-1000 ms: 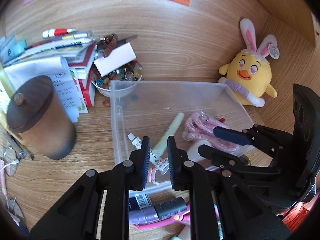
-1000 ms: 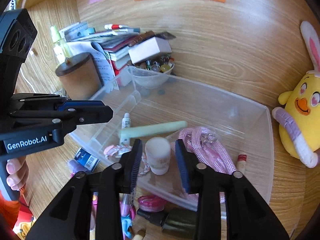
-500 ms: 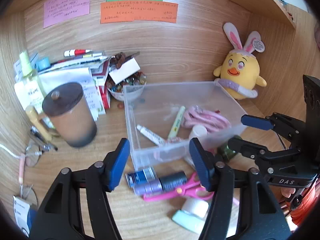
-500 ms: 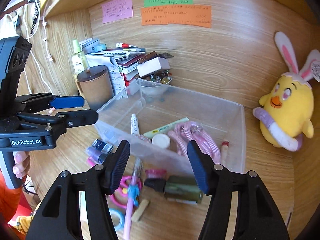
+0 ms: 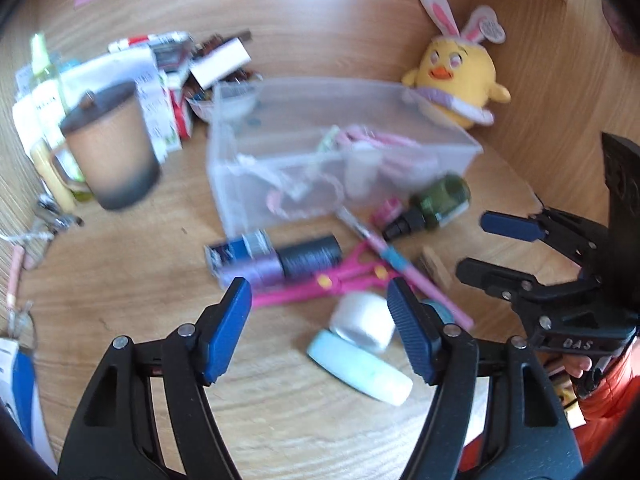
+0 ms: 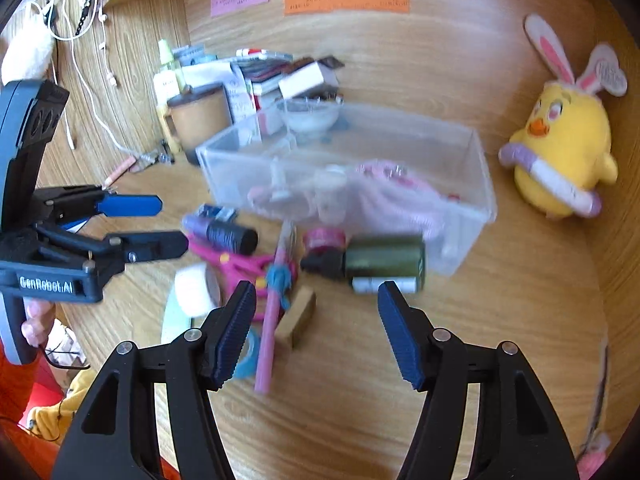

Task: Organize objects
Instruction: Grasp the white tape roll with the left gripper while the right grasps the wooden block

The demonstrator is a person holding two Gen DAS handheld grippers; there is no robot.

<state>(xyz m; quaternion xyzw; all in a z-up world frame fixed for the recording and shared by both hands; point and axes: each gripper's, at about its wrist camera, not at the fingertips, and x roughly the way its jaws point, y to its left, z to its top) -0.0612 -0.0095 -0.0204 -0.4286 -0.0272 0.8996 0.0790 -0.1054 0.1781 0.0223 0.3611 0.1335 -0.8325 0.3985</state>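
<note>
White tape roll (image 5: 362, 322) lay just ahead between the left gripper's (image 5: 320, 312) wide-open, empty jaws; the right gripper (image 6: 318, 320), equally open and empty, faced the green bottle (image 6: 382, 258) lying crosswise.

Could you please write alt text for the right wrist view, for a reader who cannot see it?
The open right gripper hovers over loose items on a wooden desk: a dark green bottle, pink scissors and a pink pen. Behind them stands a clear plastic bin, with a yellow plush chick at right.
</note>
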